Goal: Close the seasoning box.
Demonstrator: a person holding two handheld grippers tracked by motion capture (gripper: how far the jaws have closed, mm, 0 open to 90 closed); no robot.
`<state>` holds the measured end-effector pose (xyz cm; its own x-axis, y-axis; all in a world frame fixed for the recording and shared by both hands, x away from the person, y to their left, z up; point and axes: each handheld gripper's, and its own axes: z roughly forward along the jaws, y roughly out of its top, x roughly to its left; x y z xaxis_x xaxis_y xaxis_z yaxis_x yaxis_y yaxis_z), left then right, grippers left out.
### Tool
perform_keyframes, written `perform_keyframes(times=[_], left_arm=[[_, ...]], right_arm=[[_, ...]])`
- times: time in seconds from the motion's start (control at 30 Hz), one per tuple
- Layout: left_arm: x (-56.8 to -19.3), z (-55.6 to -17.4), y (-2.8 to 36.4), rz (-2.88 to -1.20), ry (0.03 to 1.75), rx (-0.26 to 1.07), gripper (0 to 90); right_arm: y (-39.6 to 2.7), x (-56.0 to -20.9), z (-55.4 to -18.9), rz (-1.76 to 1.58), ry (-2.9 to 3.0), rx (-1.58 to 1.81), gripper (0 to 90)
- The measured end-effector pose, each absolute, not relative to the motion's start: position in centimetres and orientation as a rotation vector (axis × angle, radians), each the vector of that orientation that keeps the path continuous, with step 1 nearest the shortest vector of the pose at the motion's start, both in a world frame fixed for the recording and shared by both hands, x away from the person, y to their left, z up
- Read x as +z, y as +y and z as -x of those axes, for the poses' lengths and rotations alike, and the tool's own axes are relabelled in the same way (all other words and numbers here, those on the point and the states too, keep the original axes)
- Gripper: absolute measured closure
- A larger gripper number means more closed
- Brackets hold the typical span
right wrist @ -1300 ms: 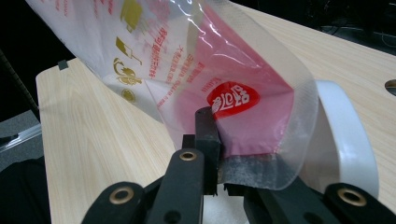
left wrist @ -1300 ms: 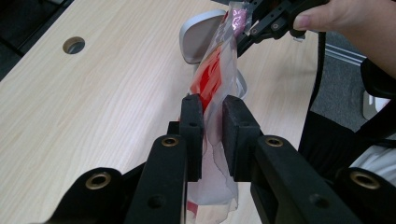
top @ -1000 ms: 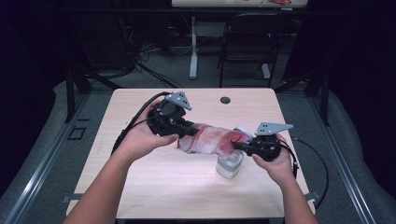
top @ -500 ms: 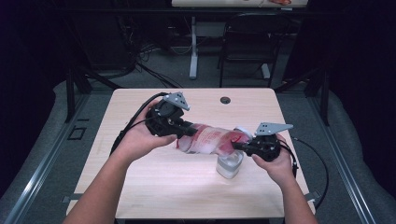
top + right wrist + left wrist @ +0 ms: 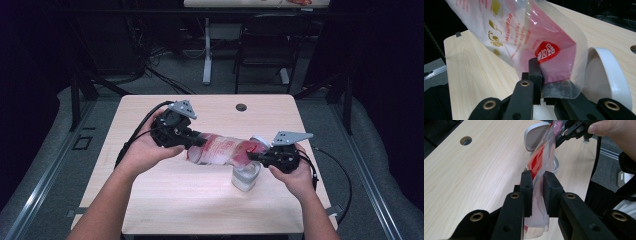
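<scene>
A: What do the left gripper's (image 5: pixel 537 192) jaws hold?

B: In the left gripper view, low and centre, the two black jaws are pinched on the edge of a clear plastic bag (image 5: pixel 544 162) with red print. The film runs up from them toward the upper right of that frame.

A: And the right gripper (image 5: pixel 540 77)?

B: In the right gripper view its jaws are clamped tight on the other end of the bag (image 5: pixel 529 37), just under a red logo, at lower centre. A white lidded container (image 5: pixel 606 75) stands at the right edge of that frame, beside the bag.

A: Where does the bag sit in the high view?

B: Mid-frame, stretched almost level between the left gripper (image 5: pixel 192 140) and the right gripper (image 5: pixel 257 156), above the wooden table (image 5: pixel 200 200). The white lidded container (image 5: pixel 246 177) stands under the bag's right end, with its lid tilted open.

A: Anything farther out?

B: A round hole (image 5: pixel 241 107) lies in the table near its far edge, and the person's forearms enter from the bottom of the frame.
</scene>
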<state>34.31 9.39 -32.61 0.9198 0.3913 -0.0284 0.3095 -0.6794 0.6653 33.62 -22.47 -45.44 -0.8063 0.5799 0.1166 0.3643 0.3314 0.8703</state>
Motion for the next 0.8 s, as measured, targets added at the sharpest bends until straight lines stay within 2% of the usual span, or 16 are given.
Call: perform_keyframes(times=[0.8], left_arm=[[-33.5, -34.4, 10.6, -2.352, 0.527, 0.14, 79.4]], right_arm=[[-22.3, -44.9, -33.2, -0.837, 2.373, 1.469, 87.9]])
